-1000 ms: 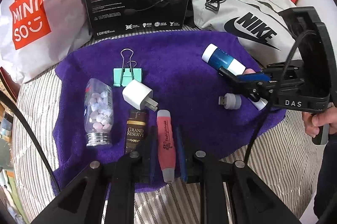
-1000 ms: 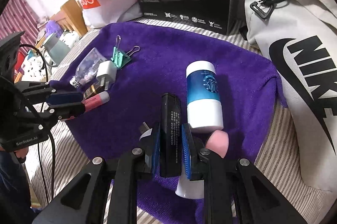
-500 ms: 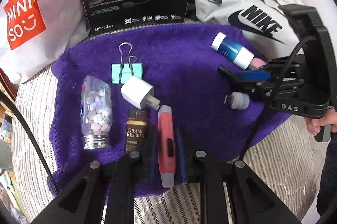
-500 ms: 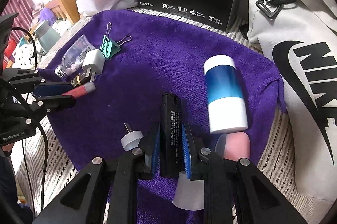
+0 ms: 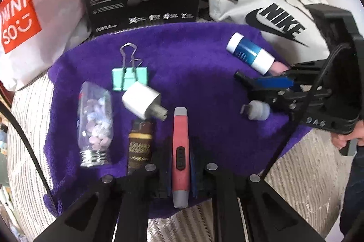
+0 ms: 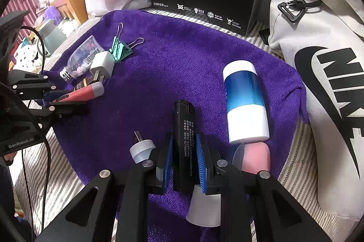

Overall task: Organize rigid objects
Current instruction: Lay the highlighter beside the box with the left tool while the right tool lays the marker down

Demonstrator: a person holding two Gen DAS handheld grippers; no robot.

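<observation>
Scanning from scene left: candy jar (image 5: 95, 126) lay at the left edge of the purple towel (image 5: 200, 55), cap toward the near side, with the brown bar (image 5: 140, 146) just beside it to the right and the white charger (image 5: 142, 100) and teal binder clip (image 5: 129, 78) farther back. Left gripper (image 5: 179, 155) was clenched on the red pen (image 5: 180, 151); pen's long axis ran near-to-far, straight along the fingers, tip pointing at open towel, tail sticking out the near side. Pen sat right of the bar, parallel, close but apart as far as I could tell. Small USB plug (image 6: 141, 146) lay mid-towel between the two tools, nearer the right one. Right gripper (image 6: 183, 160) was clamped on the black lighter (image 6: 184, 139), also lengthwise along the fingers, top pointing far. Blue-and-white bottle (image 6: 244, 101) lay just right of it, roughly parallel, a pink item (image 6: 256, 158) touching its near end. Likely next: set each held piece down in line with its neighbour. Key relation: both long axes already matched their rows, so lowering should need little rotation. Whether either piece touched the towel, couldn't tell.
</observation>
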